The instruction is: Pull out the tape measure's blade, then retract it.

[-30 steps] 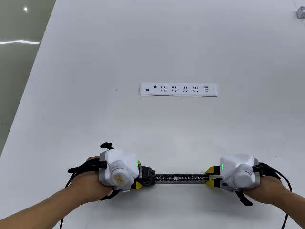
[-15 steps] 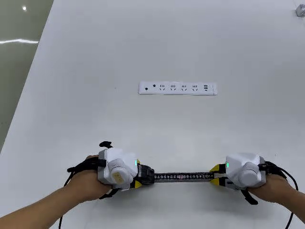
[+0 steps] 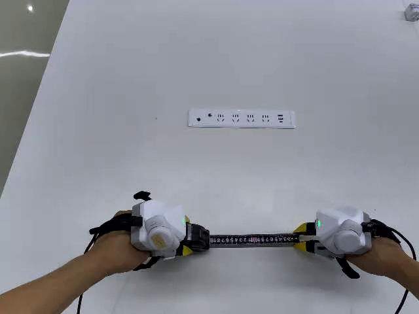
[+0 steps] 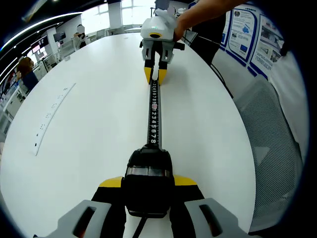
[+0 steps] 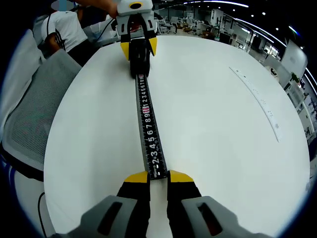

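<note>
Your white table (image 3: 196,59) carries a power strip (image 3: 241,118) well beyond the work. Near your edge, the black case (image 4: 148,176) sits in your left gripper (image 3: 188,239), whose jaws are closed against its sides. The blade (image 3: 252,239) runs straight out from the case to your right gripper (image 3: 300,238), whose jaws are pinched nearly together on the blade's tip. The blade's long axis lies on the line between your two hands. Retracting, I judge, means bringing the right gripper back along that same line toward the case, without letting the blade twist sideways.
</note>
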The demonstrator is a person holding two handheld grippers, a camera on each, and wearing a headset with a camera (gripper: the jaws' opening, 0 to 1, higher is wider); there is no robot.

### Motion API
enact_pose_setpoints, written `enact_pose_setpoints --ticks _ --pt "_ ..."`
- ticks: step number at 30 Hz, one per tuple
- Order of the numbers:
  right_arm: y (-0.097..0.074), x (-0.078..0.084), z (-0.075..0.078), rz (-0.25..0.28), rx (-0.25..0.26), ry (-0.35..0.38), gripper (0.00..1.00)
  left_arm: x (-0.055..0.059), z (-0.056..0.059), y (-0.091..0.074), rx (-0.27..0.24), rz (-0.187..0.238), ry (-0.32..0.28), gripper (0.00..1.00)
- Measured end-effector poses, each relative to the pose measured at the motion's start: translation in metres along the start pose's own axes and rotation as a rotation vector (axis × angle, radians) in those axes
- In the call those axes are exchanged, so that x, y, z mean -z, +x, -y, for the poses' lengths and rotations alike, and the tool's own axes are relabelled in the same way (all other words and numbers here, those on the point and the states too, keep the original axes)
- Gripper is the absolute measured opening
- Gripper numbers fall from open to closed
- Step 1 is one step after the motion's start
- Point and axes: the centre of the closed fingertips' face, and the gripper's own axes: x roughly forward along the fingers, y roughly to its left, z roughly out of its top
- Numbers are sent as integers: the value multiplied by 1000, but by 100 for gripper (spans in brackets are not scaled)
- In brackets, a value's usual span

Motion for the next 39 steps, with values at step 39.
enact_pose_setpoints --ticks 39 --pt "-14 23 4 -49 26 10 11 -2 1 0 -3 6 19 31"
